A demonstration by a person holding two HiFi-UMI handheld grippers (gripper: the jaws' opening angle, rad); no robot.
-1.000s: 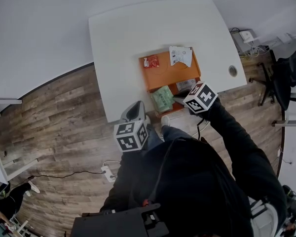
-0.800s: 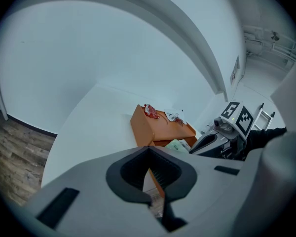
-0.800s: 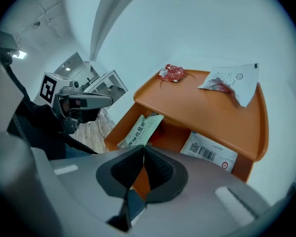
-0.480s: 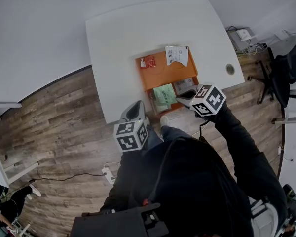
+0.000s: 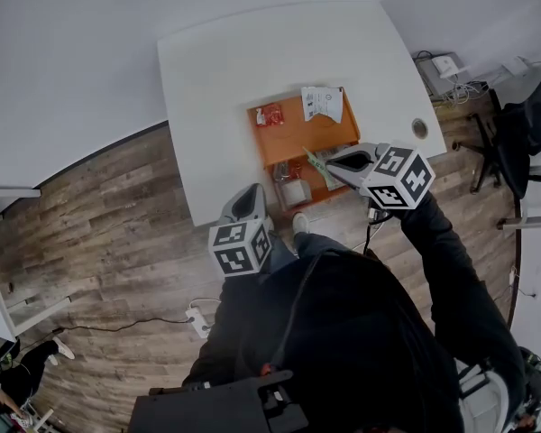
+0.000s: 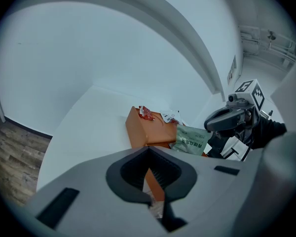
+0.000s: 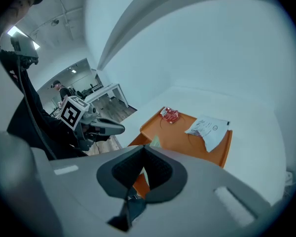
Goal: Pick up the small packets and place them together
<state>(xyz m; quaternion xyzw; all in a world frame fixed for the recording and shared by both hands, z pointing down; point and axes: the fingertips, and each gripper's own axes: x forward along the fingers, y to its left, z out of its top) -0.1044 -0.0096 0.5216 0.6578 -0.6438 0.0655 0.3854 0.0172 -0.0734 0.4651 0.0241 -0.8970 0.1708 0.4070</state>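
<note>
An orange tray (image 5: 299, 138) sits on the white table (image 5: 225, 70). On it lie a red packet (image 5: 270, 115), a white packet (image 5: 323, 103) and a small pale packet (image 5: 295, 190) near its front edge. My right gripper (image 5: 335, 164) is shut on a green packet (image 5: 316, 163), which hangs edge-on above the tray; the left gripper view shows that packet (image 6: 192, 138) held clear of the tray. My left gripper (image 5: 244, 205) is shut and holds nothing, hovering off the table's front edge, left of the tray. From the right gripper view the red packet (image 7: 169, 114) and white packet (image 7: 208, 127) lie ahead.
A round cable hole (image 5: 419, 128) is in the table's right corner. An office chair (image 5: 523, 133) stands to the right, and a power strip (image 5: 198, 314) lies on the wooden floor. The person's shoe (image 5: 302, 222) shows below the table edge.
The right gripper has risen and drawn back to the right, lifting the green packet off the tray. The small pale packet it covered now shows. The left gripper has stayed put.
</note>
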